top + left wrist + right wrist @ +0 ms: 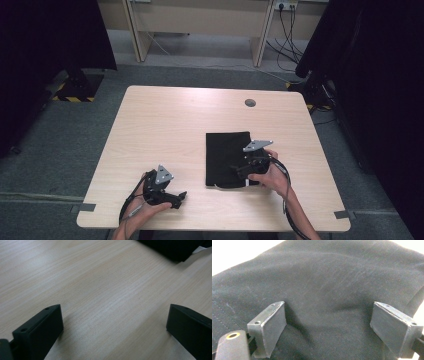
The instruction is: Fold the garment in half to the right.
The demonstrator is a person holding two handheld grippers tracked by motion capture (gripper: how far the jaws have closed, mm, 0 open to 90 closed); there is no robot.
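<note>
While our right gripper [328,322] hangs over the folded black cloth [227,159] with its jaws spread wide and nothing between them, we see dark fabric under both jaws in the right gripper view. That cloth lies flat on the right half of the wooden table [165,125]. Our left gripper [113,327], also wide and empty, rests over bare wood near the front left edge, well apart from the cloth.
</note>
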